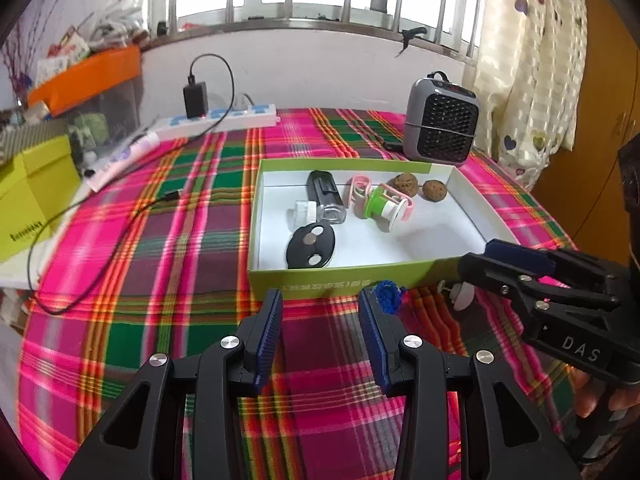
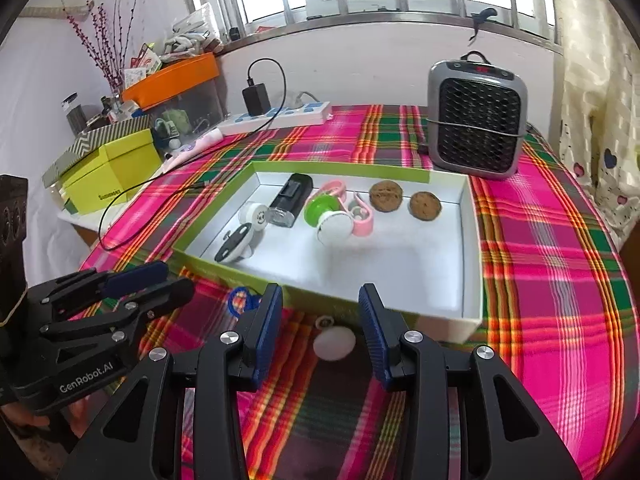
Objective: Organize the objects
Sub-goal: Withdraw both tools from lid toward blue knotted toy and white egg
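Both tools — left tool [image 1: 320,312], right tool [image 2: 320,308] — gape empty before the box [image 1: 340,276].

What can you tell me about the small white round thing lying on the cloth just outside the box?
The small white round thing looks like smooth plastic, a dome-shaped body with a little ring or cap at the end nearest the green box. It lies on the plaid tablecloth beside the box's near wall; whether it touches that wall is unclear. It sits ahead of the right tool, ungripped.
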### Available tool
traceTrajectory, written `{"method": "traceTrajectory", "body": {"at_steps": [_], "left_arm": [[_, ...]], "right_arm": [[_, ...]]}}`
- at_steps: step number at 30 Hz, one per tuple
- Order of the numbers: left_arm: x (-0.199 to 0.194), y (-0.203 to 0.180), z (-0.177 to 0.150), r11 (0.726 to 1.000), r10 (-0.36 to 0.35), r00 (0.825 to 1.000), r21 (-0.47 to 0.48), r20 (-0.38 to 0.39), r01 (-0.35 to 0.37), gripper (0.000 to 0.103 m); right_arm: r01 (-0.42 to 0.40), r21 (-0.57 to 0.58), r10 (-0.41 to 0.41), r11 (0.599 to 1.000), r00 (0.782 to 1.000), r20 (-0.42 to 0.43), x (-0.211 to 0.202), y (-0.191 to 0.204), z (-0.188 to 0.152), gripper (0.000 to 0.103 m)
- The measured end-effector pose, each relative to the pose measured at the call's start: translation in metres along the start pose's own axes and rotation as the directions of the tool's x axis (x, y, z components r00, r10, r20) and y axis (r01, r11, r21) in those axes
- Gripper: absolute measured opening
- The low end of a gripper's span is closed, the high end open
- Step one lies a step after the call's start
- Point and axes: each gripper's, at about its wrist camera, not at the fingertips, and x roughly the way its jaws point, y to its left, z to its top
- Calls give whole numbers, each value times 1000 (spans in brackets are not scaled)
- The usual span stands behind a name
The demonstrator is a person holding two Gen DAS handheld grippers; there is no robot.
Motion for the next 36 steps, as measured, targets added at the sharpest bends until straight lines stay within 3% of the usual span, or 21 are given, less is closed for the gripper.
{"method": "traceTrajectory", "body": {"at_steps": [12,21,30,36], "left_arm": [[-2,-4,-14,1000,-11,1000,0,-18,11,38],[9,-1,-25,996,-83,994,-46,-69,80,42],[19,-11,-22,992,-127,987,-24,-98,126,44],[29,-22,-13,993,-114,987,26,-115,118,44]], "right_arm": [[48,1,-48,999,999,-1,-13,-4,-20,41],[59,39,-57,997,998,-38,-16,-14,-36,42],[63,42,-60,997,996,-65,-16,-18,-43,42],[65,47,-61,997,995,-78,-15,-21,-45,42]]}}
